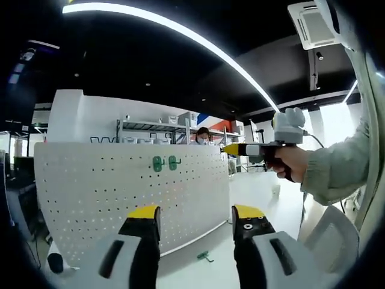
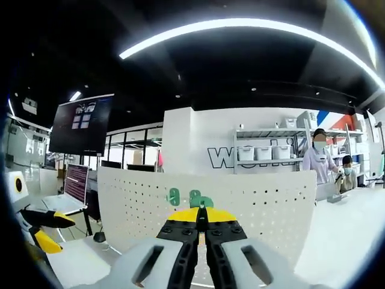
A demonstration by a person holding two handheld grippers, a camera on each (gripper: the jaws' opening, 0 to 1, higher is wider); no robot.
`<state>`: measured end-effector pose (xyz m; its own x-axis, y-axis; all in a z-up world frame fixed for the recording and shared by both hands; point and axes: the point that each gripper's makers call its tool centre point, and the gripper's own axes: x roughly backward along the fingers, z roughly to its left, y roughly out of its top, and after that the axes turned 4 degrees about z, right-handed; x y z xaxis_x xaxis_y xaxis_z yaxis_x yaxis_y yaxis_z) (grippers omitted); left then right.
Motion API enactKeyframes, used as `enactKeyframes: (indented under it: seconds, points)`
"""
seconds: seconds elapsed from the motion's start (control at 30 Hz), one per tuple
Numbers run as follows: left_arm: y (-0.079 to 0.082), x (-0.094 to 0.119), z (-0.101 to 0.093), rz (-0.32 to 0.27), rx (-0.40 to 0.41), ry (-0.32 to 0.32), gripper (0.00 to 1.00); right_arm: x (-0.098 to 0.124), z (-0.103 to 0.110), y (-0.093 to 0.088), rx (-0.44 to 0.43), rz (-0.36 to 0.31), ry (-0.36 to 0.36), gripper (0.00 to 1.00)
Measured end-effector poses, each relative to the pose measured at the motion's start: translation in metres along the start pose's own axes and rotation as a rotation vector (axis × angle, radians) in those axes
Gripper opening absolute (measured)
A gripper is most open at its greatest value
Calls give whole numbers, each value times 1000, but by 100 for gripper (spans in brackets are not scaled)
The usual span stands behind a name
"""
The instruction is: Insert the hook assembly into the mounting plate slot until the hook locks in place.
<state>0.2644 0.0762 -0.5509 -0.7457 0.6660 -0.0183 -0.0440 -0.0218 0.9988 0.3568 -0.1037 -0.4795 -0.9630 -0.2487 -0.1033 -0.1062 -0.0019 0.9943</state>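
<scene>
Green hook (image 1: 205,256) lies loose on the white table (image 1: 252,192) just below the upright pegboard (image 1: 108,186), not yet inserted, while two green hooks (image 1: 165,162) already hang high on the pegboard, the left gripper (image 1: 197,218) gaping empty above it and the right gripper (image 2: 201,218) pressed together, nothing blocking.

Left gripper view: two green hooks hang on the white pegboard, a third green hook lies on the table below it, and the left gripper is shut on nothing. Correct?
Not quite. The left gripper is open, its jaws wide apart, as the left gripper view shows. The two green hooks on the pegboard and the third hook on the table are as stated.
</scene>
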Motion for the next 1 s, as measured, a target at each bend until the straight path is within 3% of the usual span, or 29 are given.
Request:
enactKeyframes:
  seconds: [0.53,1.0]
  points:
    - [-7,-3,9,10,13,8,49,-37,-8,5,19,-18,-15,0]
    - [-12,-6,18,23,11,19,49,-65,-17,-3,14,-46,-56,0]
